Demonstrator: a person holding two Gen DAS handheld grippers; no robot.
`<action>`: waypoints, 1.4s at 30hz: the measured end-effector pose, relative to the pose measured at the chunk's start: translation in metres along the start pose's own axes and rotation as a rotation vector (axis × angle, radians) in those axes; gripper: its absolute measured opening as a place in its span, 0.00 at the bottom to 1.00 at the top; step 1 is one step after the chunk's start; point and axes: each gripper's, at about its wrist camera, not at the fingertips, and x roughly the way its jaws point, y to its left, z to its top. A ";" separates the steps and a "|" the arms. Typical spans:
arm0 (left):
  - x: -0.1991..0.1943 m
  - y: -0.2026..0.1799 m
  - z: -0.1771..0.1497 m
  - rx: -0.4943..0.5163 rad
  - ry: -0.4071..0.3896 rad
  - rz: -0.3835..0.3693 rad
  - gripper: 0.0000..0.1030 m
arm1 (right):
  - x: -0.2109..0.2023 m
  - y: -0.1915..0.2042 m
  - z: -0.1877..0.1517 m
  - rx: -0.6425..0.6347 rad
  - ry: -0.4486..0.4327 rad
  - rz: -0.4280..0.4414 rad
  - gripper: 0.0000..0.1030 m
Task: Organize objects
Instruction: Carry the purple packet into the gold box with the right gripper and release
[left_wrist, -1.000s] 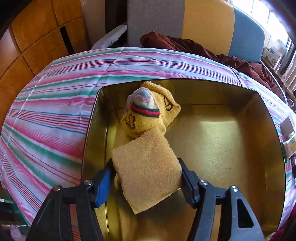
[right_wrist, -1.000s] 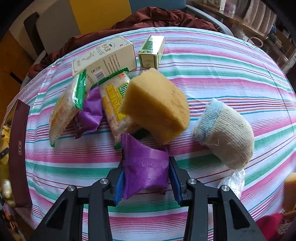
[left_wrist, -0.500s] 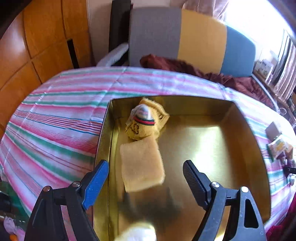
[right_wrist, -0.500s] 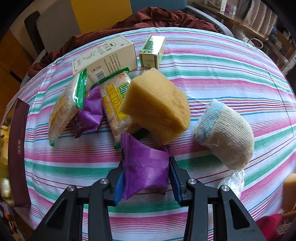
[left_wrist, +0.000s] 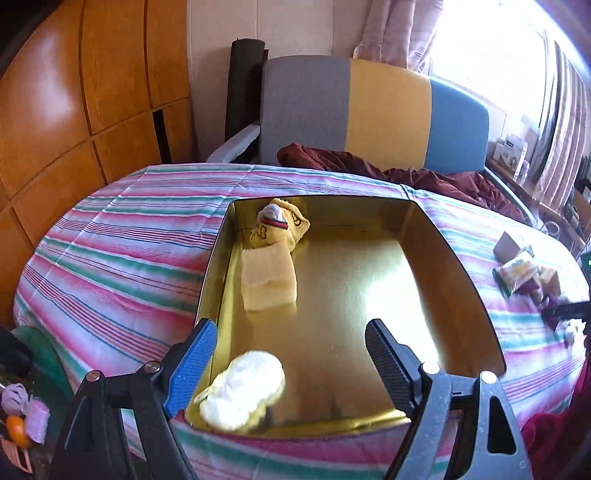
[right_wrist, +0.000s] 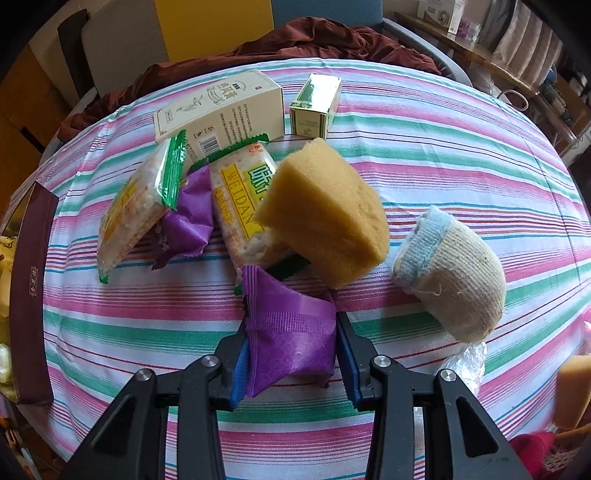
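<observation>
Two hand-held grippers are at work over a table covered in a pink, green and white striped cloth. The right hand-held gripper pinches a purple packet between its blue pads, its jaws closing a little further on it. Just past the packet, toward 12 o'clock, a tan sponge leans on a yellow cracker pack and crowds the way forward. At 10 o'clock lie a second purple packet and a green-edged cracker pack. Behind them sit a cream carton and a small green box. A rolled beige sock with a blue cuff lies at 2 o'clock, apart from the sponge, and a scrap of clear plastic lies below it.

The left hand-held gripper hangs spread wide and empty above a gold tin box. Inside, along the wall at 11 o'clock, a yellow sock bundle touches a folded yellow cloth. A blurred white bundle lies at the near edge – right beside the blue pad. Beyond the table stands a grey, yellow and blue chair back with a maroon cloth heaped at its foot.
</observation>
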 end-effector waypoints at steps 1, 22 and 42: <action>-0.001 0.001 -0.002 -0.010 0.003 -0.015 0.81 | -0.003 0.007 -0.001 -0.008 -0.001 0.025 0.39; -0.008 0.100 -0.035 -0.314 0.074 0.021 0.80 | -0.072 0.357 -0.060 -0.559 -0.059 0.518 0.40; 0.005 0.090 -0.043 -0.316 0.095 -0.049 0.69 | -0.028 0.401 -0.075 -0.513 0.063 0.608 0.89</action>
